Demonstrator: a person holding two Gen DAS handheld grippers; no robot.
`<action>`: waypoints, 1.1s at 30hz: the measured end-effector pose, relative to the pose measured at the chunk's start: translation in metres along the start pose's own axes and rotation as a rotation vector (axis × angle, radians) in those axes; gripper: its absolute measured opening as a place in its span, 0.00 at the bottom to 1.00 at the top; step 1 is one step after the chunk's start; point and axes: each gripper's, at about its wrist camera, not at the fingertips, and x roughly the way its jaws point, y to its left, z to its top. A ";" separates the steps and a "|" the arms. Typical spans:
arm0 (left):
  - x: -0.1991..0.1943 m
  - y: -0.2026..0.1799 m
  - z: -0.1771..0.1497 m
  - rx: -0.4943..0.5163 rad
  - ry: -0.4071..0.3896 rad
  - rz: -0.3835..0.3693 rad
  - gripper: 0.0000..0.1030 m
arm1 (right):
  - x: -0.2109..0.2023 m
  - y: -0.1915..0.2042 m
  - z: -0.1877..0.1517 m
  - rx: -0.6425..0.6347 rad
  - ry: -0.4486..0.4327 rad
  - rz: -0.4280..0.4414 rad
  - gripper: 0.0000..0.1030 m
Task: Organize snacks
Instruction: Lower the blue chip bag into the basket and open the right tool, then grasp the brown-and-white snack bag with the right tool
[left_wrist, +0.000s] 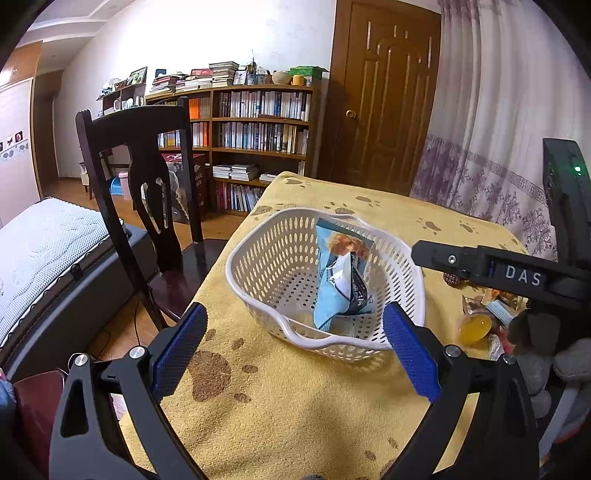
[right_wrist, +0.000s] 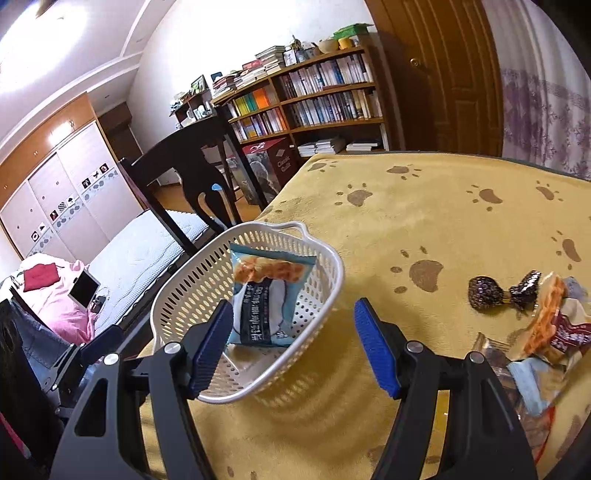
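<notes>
A white perforated basket (left_wrist: 280, 254) (right_wrist: 184, 295) stands on the yellow paw-print cloth (left_wrist: 280, 406) (right_wrist: 424, 221). One light-blue snack packet (left_wrist: 341, 273) (right_wrist: 266, 295) leans inside it. My left gripper (left_wrist: 295, 347) hangs open just in front of the basket's near rim, holding nothing. My right gripper (right_wrist: 293, 343) is open above the basket's near right corner, also with nothing between its fingers. Its black body (left_wrist: 517, 273) shows at the right of the left wrist view. A heap of loose snacks (right_wrist: 546, 325) (left_wrist: 484, 317) lies to the right, with a dark wrapped candy (right_wrist: 485, 291) beside it.
A dark wooden chair (left_wrist: 140, 206) (right_wrist: 195, 173) stands at the table's left edge, with a bed (left_wrist: 44, 251) beyond it. Bookshelves (left_wrist: 258, 129) and a brown door (left_wrist: 388, 92) line the far wall. The cloth's far half (right_wrist: 461, 192) is bare.
</notes>
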 end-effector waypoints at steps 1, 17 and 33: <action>0.000 0.000 0.000 0.002 0.000 0.001 0.94 | -0.003 -0.001 -0.001 -0.002 -0.008 -0.007 0.66; -0.005 -0.009 -0.003 0.045 -0.003 0.002 0.94 | -0.059 -0.067 -0.016 0.131 -0.154 -0.198 0.86; -0.009 -0.023 -0.004 0.095 -0.002 -0.003 0.94 | -0.098 -0.161 -0.027 0.358 -0.217 -0.422 0.87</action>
